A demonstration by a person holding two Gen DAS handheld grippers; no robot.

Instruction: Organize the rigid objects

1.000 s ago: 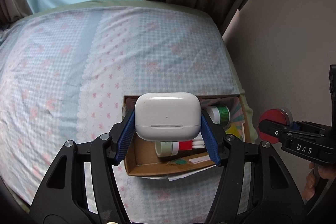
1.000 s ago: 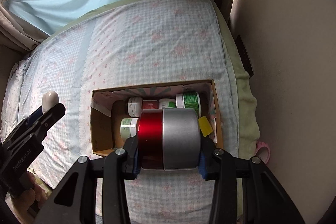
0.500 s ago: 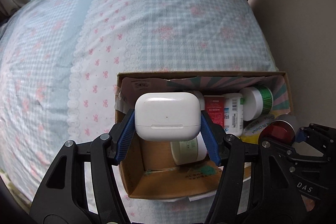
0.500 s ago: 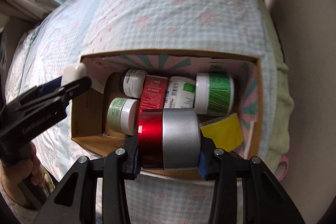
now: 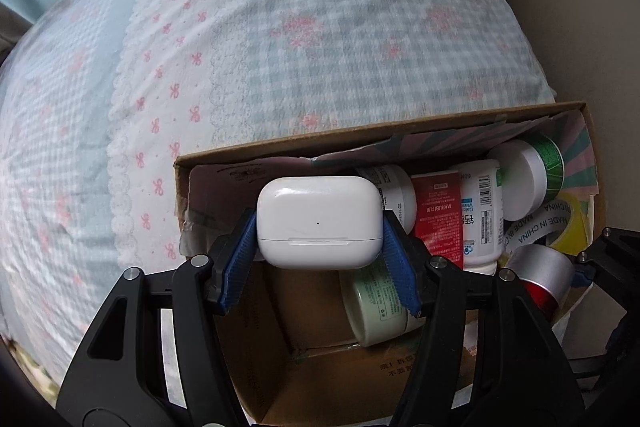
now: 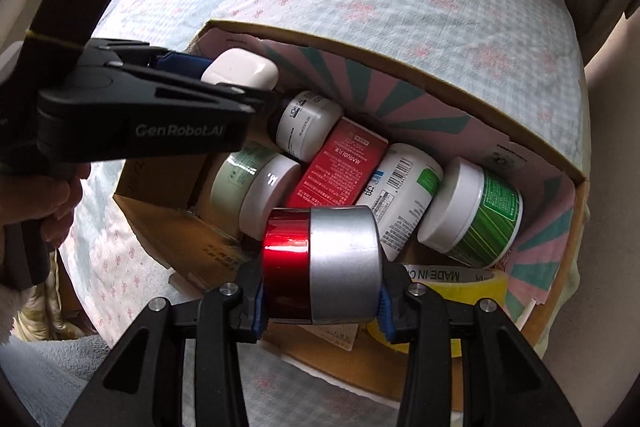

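- Our left gripper (image 5: pixel 318 253) clamped the white case (image 5: pixel 318 221) over the box's (image 5: pixel 376 133) left end.
- Our right gripper (image 6: pixel 322 297) pinched the red-silver can (image 6: pixel 324 263) above the box's near wall, beside the tape (image 6: pixel 460 285).

Left gripper (image 5: pixel 318 259) clamped, pointing steeply down; right gripper (image 6: pixel 320 297) likewise; hand (image 6: pixel 38 195) on left handle.

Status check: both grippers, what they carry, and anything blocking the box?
Left gripper shut on white earbud case. Right gripper shut on red-silver cylinder. Both over cardboard box; jars crowd its floor.
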